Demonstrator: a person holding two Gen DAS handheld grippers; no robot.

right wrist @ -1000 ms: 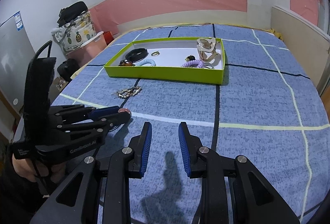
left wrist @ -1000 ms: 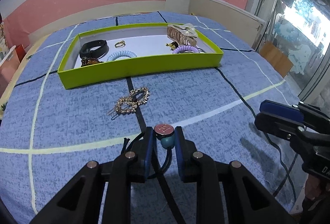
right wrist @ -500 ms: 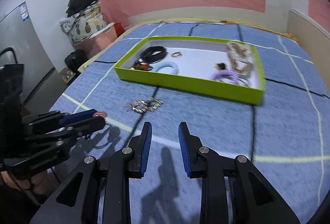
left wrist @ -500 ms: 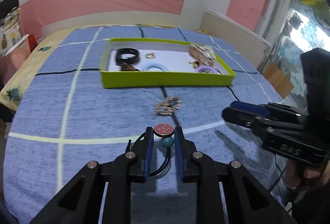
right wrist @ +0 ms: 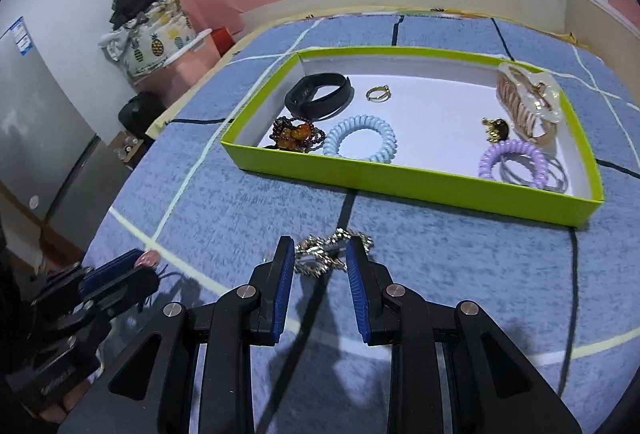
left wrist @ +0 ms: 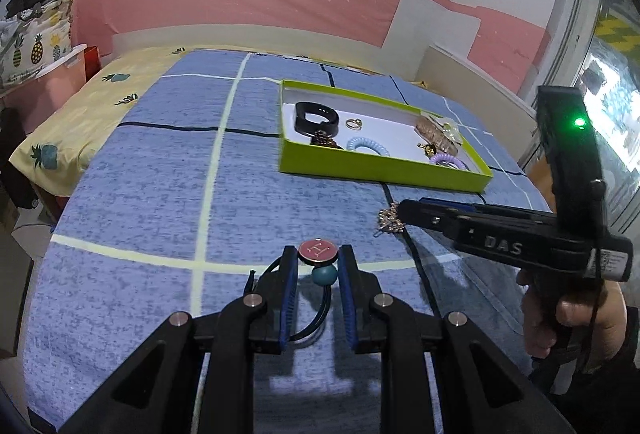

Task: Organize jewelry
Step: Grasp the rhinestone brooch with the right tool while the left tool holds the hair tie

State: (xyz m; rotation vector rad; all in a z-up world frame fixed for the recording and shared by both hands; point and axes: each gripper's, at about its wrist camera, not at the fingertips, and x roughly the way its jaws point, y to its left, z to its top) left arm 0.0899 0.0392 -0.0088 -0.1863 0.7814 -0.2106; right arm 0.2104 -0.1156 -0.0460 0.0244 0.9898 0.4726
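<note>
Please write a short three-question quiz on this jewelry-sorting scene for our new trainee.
1. True or false: the left gripper is shut on the hair tie with a pink disc.
2. Which item lies between the right gripper's open fingers? A) rhinestone hair clip B) gold ring C) purple coil hair tie
3. Fill in: the black band lies inside the ____ tray.

Key: 1 true; 2 A; 3 green.
</note>
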